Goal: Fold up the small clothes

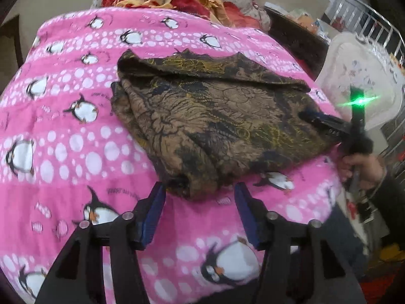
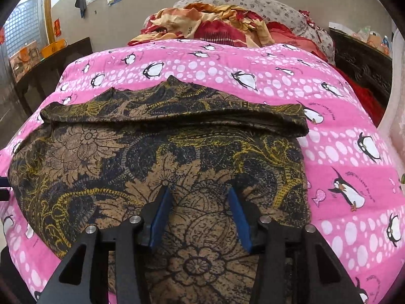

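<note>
A: Starting big: pink penguin quilt (image 2: 341, 116) covers the bed, heaped red and gold bedding (image 2: 215, 22) at the far end. Brown floral garment (image 2: 157, 157) lies on the quilt's middle, far edge already folded over into a band.

B: Grippers?

A: Right gripper (image 2: 197, 195) hovers over the garment's near part, jaws about half apart, nothing between the pads. Left gripper (image 1: 200, 190) sits at the garment's near corner, jaws also parted and empty, corner just ahead of the tips. The left view also catches the right gripper over the cloth's far side, a hand (image 1: 359, 167) on its handle.

B: Risks?

A: Likely pinching quilt along with cloth, since both are soft and flush. Grabbing one layer only would drag the fold open. Uneven lifts would skew the edge.
</note>
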The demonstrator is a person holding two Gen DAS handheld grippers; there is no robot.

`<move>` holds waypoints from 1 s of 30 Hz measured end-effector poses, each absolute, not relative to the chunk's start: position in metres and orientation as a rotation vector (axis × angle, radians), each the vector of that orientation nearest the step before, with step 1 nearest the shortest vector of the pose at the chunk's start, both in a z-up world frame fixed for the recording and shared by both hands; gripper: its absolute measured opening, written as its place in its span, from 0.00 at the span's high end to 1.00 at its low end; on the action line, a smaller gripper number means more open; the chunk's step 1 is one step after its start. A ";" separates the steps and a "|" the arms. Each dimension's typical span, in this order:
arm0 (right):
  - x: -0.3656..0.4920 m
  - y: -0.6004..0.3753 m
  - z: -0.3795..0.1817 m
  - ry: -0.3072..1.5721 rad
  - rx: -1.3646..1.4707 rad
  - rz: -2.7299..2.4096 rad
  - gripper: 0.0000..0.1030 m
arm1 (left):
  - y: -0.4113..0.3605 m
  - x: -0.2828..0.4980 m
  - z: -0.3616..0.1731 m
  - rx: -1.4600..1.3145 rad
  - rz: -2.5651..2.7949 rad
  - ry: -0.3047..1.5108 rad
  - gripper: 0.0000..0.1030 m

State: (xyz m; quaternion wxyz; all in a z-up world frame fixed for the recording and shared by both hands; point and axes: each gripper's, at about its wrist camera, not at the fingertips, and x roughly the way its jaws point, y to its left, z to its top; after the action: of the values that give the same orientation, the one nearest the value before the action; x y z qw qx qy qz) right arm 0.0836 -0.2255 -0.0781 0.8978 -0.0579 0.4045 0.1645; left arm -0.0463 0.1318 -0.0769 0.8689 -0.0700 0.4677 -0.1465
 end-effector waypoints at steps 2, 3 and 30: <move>0.082 -0.225 -0.078 0.833 -0.128 0.339 0.48 | 0.131 -0.044 -0.079 -0.154 -0.297 0.983 0.75; 0.082 -0.225 -0.078 0.831 -0.128 0.341 0.48 | 0.131 -0.044 -0.079 -0.156 -0.295 0.971 0.78; 0.083 -0.217 -0.079 0.833 -0.156 0.373 0.35 | 0.168 -0.056 -0.042 -0.300 -0.203 0.852 0.95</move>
State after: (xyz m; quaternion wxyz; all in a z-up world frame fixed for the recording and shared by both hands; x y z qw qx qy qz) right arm 0.0826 -0.2173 -0.0788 0.8947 -0.0752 0.4018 0.1797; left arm -0.0563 0.1677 -0.0420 0.8949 -0.1446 0.4108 -0.0980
